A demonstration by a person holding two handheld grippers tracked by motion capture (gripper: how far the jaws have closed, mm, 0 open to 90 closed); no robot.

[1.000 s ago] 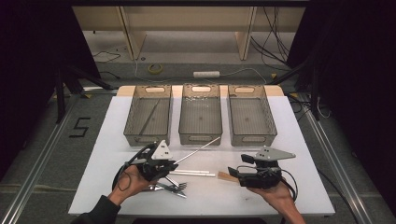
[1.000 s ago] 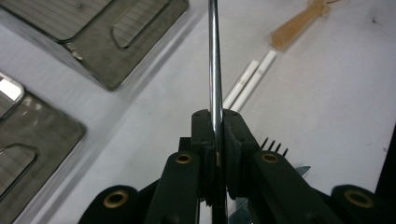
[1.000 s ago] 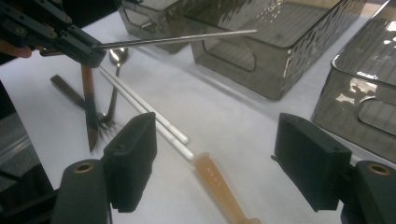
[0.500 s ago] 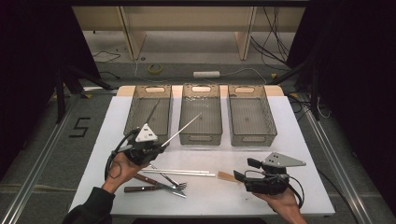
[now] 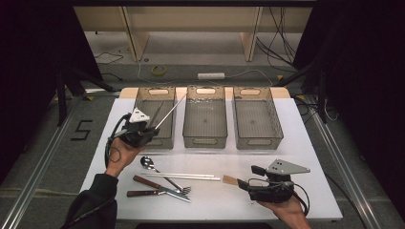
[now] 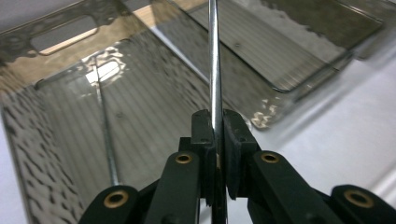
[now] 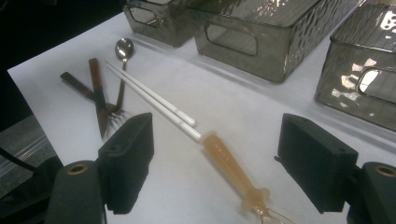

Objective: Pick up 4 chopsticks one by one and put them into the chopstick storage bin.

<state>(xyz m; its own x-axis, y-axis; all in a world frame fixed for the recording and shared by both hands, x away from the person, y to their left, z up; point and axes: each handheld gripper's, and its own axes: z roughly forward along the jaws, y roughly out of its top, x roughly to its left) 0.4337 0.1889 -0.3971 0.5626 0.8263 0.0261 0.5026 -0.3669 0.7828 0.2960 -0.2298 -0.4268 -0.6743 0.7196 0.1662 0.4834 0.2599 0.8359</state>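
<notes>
Bins first: three smoky see-through ones stand in a row along the far edge of my white table (image 5: pixel 305 143). The left bin (image 5: pixel 165 138) already has one metal chopstick (image 6: pixel 103 126) lying along its floor; the middle bin (image 5: pixel 205 119) and the right bin (image 5: pixel 255 121) look bare. My left gripper (image 5: pixel 152 130) is clamped on a second metal chopstick (image 6: pixel 214 60), hovering over the left bin's near end. My right gripper (image 7: pixel 217 163) rests near the table's near right corner, jaws wide apart, nothing between its pads.
</notes>
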